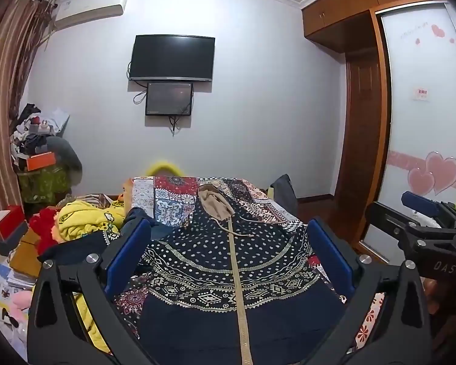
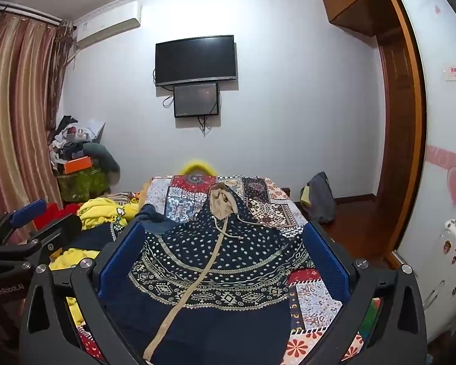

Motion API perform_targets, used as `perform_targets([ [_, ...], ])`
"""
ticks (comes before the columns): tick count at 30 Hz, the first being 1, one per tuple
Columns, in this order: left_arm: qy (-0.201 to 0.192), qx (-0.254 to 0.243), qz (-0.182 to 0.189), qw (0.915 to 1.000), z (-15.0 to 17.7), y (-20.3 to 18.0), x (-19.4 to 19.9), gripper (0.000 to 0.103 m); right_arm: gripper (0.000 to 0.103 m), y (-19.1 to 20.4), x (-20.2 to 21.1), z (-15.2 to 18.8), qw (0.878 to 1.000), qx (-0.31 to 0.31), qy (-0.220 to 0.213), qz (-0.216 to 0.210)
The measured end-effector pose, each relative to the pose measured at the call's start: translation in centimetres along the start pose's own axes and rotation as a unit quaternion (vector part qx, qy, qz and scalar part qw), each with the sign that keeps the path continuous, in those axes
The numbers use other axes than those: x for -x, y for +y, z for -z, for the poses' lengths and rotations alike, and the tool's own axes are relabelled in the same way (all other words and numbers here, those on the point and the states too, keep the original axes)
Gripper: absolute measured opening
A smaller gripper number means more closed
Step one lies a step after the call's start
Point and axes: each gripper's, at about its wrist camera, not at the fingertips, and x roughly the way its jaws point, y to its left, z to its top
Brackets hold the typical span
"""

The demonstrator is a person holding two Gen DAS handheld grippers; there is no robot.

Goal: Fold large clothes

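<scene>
Left wrist view: navy patterned hoodie [image 1: 228,261] lies flat, hood pointing away, zipper running lengthwise between the spread, empty left gripper [image 1: 228,261]; right gripper [image 2: 225,261] likewise released.

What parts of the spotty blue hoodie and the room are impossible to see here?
- Navy patterned zip hoodie: hem cut off by both views' bottom edges; left sleeve hidden behind the left gripper finger.
- Pink sign on the white wardrobe door: print too small.
- Yellow rounded thing: hidden behind the patchwork bedspread.
</scene>
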Motion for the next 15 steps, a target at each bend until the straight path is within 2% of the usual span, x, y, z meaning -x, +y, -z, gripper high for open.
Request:
perform_targets([
  [15, 0.005, 0.002, 0.002, 1.0000, -0.03, -0.21, -0.60, 0.103, 0.103, -0.13, -0.25, -0.23, 1.000, -0.006, -0.001, -0.001],
])
